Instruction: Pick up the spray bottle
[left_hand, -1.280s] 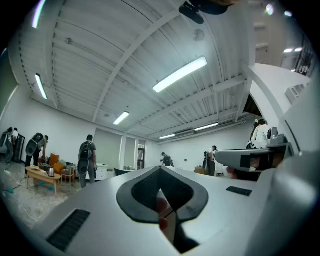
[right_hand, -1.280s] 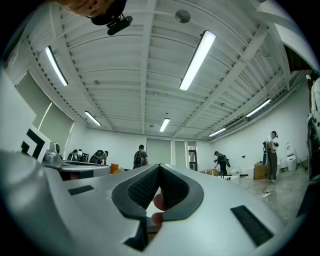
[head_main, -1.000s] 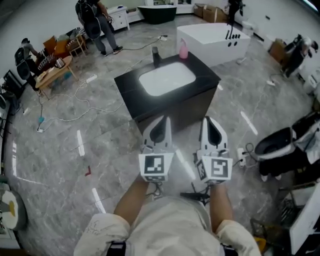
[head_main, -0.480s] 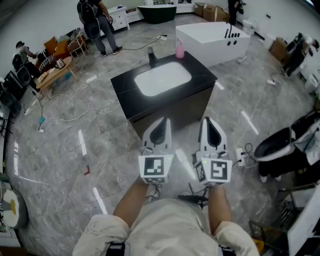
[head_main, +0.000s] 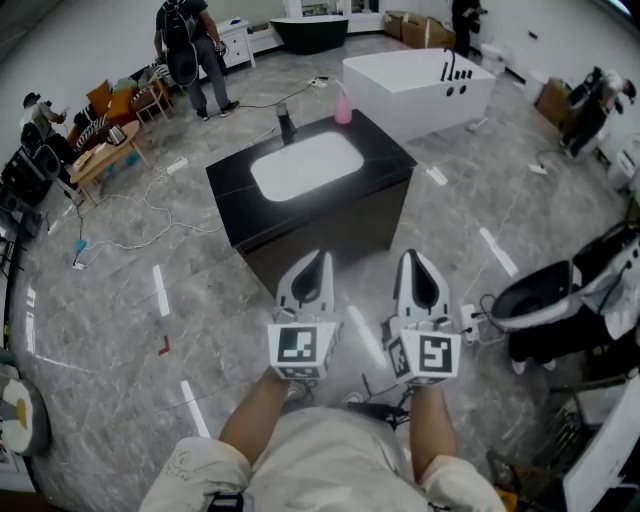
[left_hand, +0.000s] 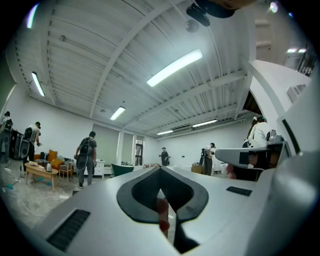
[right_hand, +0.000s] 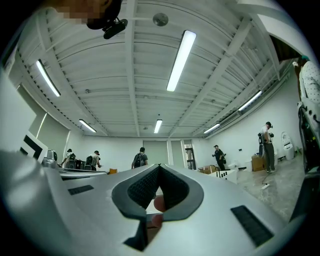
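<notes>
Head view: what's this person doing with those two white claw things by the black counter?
A person holds a left gripper and a right gripper out in front, both shut and empty. They point toward a black counter with a white sink. A pink bottle, apparently the spray bottle to pick up, stands at the counter's far edge near the faucet. Neither gripper has reached it yet.
</notes>
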